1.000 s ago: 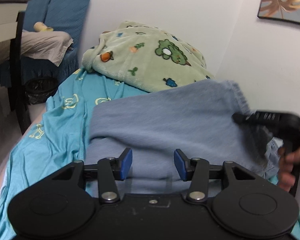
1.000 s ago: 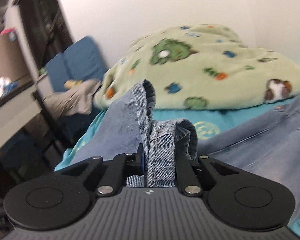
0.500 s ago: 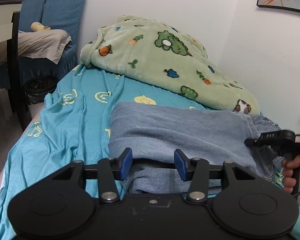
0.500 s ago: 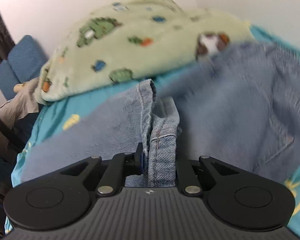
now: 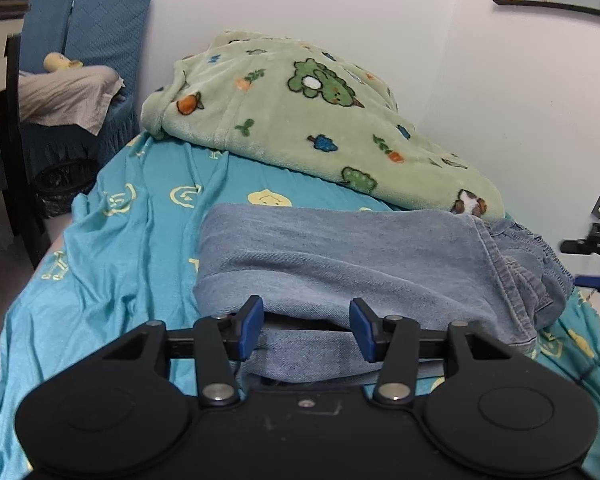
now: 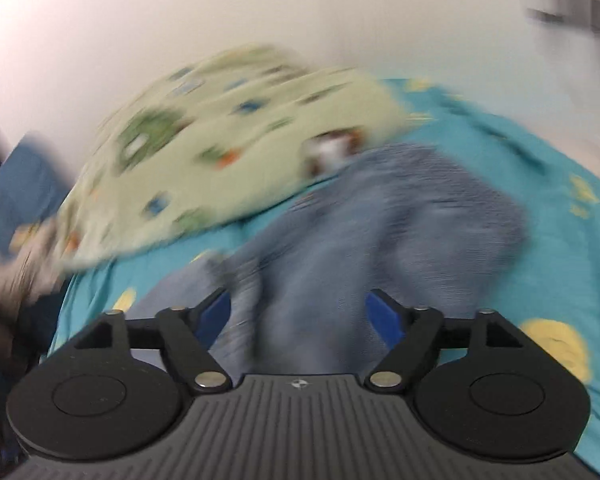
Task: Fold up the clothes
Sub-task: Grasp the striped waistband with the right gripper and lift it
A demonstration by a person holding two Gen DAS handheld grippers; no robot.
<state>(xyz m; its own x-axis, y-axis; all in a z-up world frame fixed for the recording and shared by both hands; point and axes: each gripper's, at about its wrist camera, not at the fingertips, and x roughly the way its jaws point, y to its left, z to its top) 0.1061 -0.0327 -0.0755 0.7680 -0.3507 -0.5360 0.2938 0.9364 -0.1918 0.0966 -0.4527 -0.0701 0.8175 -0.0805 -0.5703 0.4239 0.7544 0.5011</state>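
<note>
Left hand-held gripper [image 5: 306, 328] level, jaws wide apart, empty, at folded jeans [image 5: 340, 256] on bed [image 5: 132, 248]; right hand-held gripper [image 6: 300, 316] likewise spread, empty.

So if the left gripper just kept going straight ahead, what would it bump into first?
Most likely the folded jeans. The left gripper is open, with the near denim edge right between its fingers; the green blanket lies well beyond. Exact height above the cloth is hard to judge.

Folded jeans [image 5: 340, 256] lay on the bedsheet [image 5: 140, 240], blanket [image 5: 300, 120] behind them against the wall, chair [image 5: 100, 40] beyond at left.
</note>
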